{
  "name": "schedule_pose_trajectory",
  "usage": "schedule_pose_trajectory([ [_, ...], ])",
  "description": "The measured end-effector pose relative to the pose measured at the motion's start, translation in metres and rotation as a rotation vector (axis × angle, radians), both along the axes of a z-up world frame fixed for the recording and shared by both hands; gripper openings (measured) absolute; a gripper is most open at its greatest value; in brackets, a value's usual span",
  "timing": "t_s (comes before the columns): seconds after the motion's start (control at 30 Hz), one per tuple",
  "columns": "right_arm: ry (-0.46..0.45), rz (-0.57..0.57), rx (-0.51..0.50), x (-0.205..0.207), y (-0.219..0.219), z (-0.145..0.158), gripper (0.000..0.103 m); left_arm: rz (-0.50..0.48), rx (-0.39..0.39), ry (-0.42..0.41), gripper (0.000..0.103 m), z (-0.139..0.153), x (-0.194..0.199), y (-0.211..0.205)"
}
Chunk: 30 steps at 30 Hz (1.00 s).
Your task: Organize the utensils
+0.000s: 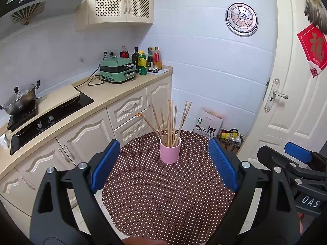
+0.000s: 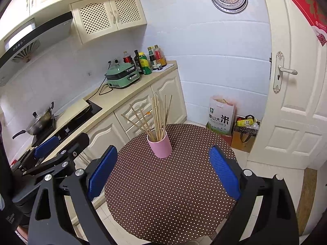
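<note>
A pink cup point(image 1: 170, 151) stands upright on a round table with a brown polka-dot cloth point(image 1: 163, 200). Several wooden chopsticks point(image 1: 170, 120) stand in it, fanned out. My left gripper point(image 1: 163, 149) is open and empty, held above the near side of the table, with the cup seen between its blue pads. In the right wrist view the same cup point(image 2: 160, 146) with the chopsticks point(image 2: 156, 117) is ahead, left of centre. My right gripper point(image 2: 163, 155) is open and empty, also above the table's near side.
A kitchen counter point(image 1: 114, 89) with a stove, a wok point(image 1: 19, 102), a green cooker point(image 1: 117, 69) and bottles runs along the left. A rice bag point(image 2: 220, 116) and bags stand on the floor behind the table. A white door point(image 2: 296, 102) is at the right.
</note>
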State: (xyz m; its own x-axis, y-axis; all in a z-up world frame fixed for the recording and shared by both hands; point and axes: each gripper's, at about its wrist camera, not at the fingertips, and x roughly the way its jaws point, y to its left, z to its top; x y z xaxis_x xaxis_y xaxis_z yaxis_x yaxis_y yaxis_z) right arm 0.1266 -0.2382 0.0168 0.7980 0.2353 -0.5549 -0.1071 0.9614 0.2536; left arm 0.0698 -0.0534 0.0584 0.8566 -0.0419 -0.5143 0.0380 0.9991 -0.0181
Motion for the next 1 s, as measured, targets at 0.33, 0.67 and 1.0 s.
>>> schedule_pose_trajectory([
  [0.33, 0.009, -0.003, -0.003, 0.004, 0.000, -0.002, 0.088, 0.002, -0.002, 0.013, 0.089, -0.004, 0.005, -0.001],
  [0.67, 0.016, -0.001, 0.002, 0.008, -0.002, -0.003, 0.088, 0.004, 0.002, 0.014, 0.089, -0.005, 0.010, -0.003],
  [1.0, 0.016, -0.003, 0.009, 0.014, -0.004, -0.005, 0.088, -0.003, -0.001, 0.023, 0.089, -0.008, 0.015, -0.005],
])
